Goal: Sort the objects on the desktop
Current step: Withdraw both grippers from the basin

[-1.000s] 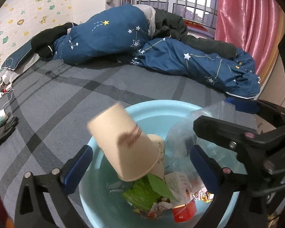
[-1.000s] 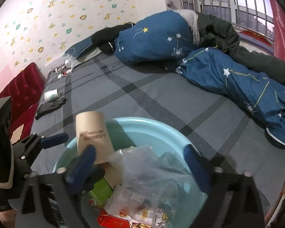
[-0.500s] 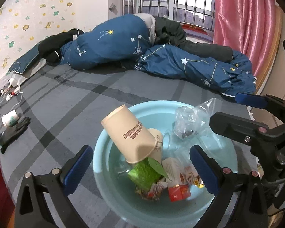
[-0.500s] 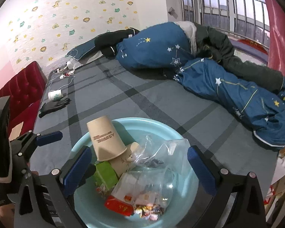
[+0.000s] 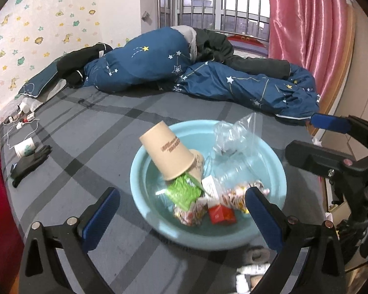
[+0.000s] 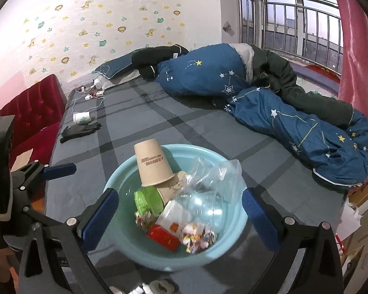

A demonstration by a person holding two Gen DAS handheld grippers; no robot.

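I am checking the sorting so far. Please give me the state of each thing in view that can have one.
Left tongs: open, empty.
Right tongs: open, empty.
Brown paper cup: upside down, tilted, in the basin.
Basin: holding trash.
Clear plastic bag: crumpled, in the basin.
Red box: lying flat in the basin.
White cup: on its side, outside the basin.
Black glove: lying flat on the bed.

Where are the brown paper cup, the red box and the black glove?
brown paper cup (image 6: 152, 164): right wrist view, on its printed side wall.
red box (image 6: 164, 237): right wrist view, on its top face.
black glove (image 6: 79, 131): right wrist view, on the palm.
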